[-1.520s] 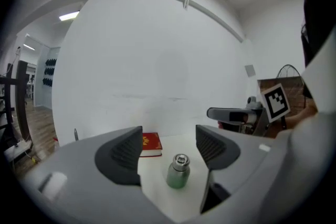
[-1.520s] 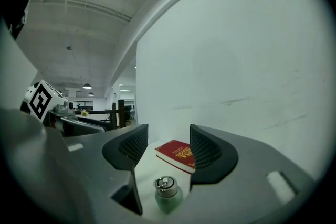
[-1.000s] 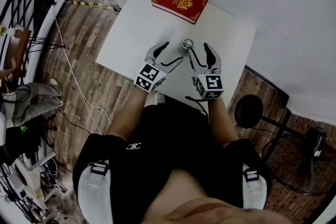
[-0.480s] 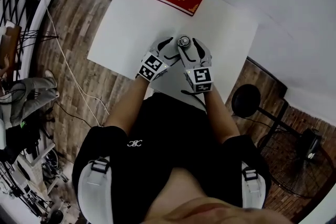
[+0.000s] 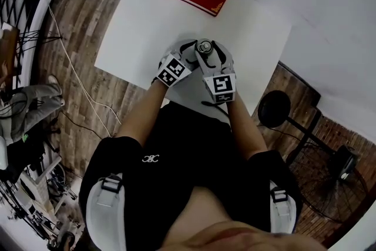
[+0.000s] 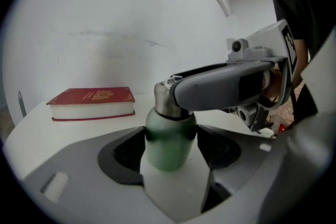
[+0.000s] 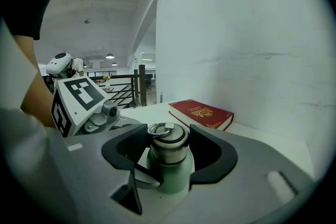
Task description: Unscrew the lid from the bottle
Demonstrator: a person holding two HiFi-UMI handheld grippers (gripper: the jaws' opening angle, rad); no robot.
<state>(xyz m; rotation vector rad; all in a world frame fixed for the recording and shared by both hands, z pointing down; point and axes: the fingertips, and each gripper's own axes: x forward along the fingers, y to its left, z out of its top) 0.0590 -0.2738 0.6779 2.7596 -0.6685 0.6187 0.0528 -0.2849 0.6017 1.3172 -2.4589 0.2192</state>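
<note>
Both have jaws apart: left hand-held gripper (image 5: 191, 51) around the likely slippery bottle (image 6: 169, 144) body, right hand-held gripper (image 5: 209, 51), just widened, around the lid (image 7: 168, 140).

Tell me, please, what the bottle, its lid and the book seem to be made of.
Bottle: probably metal under a matte green coating, smooth with little shine.
Lid: bare brushed metal, likely steel, with a grey sheen and a wire ring on top.
Book: hard cover in red cloth or leatherette with a gilt emblem and pale paper edges.
</note>
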